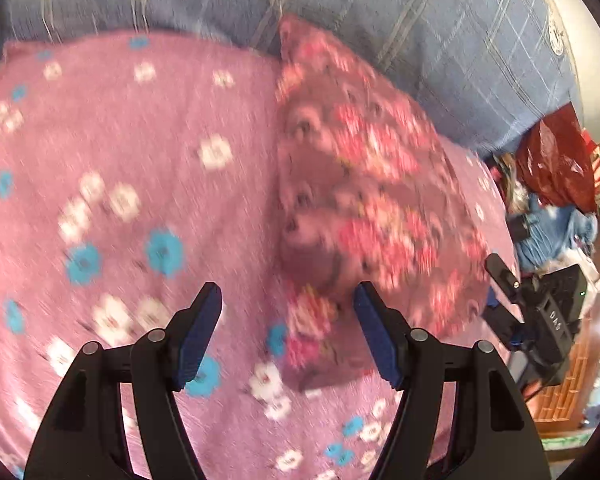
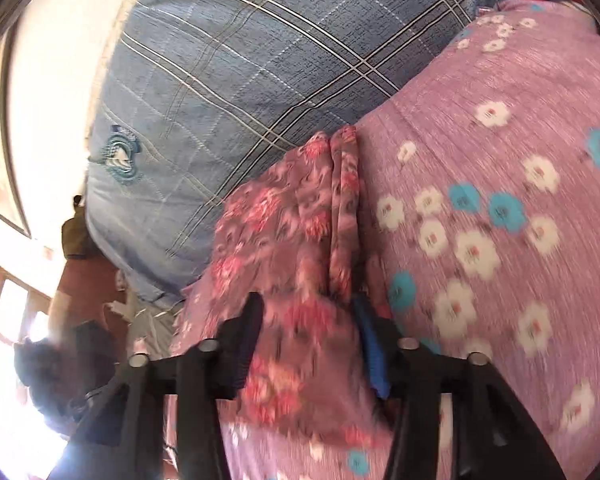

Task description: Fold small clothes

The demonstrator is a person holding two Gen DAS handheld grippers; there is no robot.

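Observation:
A small mauve garment with red and pink flowers (image 1: 360, 184) lies folded lengthwise on a pink bedspread with white and blue flowers (image 1: 120, 140). My left gripper (image 1: 288, 300) is open, its jaws wide apart just above the garment's near end, holding nothing. The garment also shows in the right wrist view (image 2: 284, 232). My right gripper (image 2: 308, 316) is open, with the garment's near part lying between its blue pads (image 2: 370, 340). The other gripper's black body (image 1: 540, 312) shows at the right edge of the left wrist view. Both views are motion-blurred.
A big blue plaid pillow (image 1: 420, 20) lies along the far edge of the bedspread, also in the right wrist view (image 2: 240, 72). A red plastic bag (image 1: 556, 160) and blue clothes (image 1: 552, 236) lie beyond the bed's right side. A window (image 2: 8, 320) glares at left.

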